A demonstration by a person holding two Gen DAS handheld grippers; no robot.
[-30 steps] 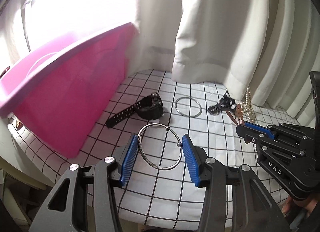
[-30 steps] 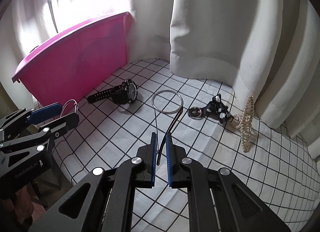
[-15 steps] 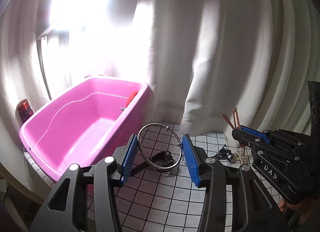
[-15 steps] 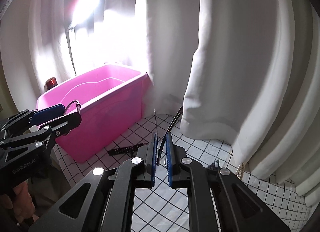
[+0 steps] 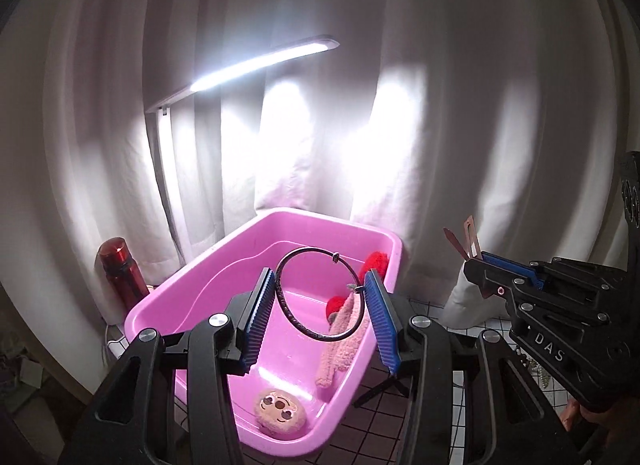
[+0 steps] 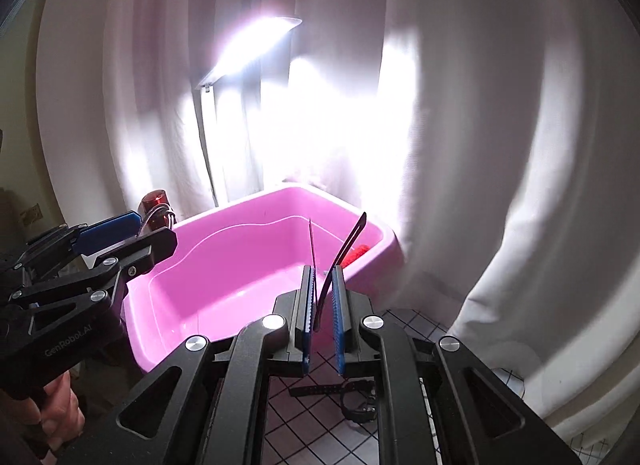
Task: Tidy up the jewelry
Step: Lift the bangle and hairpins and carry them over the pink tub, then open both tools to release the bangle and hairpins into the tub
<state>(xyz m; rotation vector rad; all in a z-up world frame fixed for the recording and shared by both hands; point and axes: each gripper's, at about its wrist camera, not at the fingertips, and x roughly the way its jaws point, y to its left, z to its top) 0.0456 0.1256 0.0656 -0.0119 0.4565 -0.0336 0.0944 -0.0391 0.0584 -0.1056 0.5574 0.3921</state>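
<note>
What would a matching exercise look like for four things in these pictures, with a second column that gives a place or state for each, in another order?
Column 1:
1. metal ring
2. brown strap
3. black watch
4. round plush face

Column 2:
a. lies on the checked cloth, below the right gripper
b. lies on the floor of the pink tub
c. held between the fingers of the left gripper
d. pinched in the right gripper, both ends pointing up

Pairs: 1-c, 2-d, 3-a, 4-b
</note>
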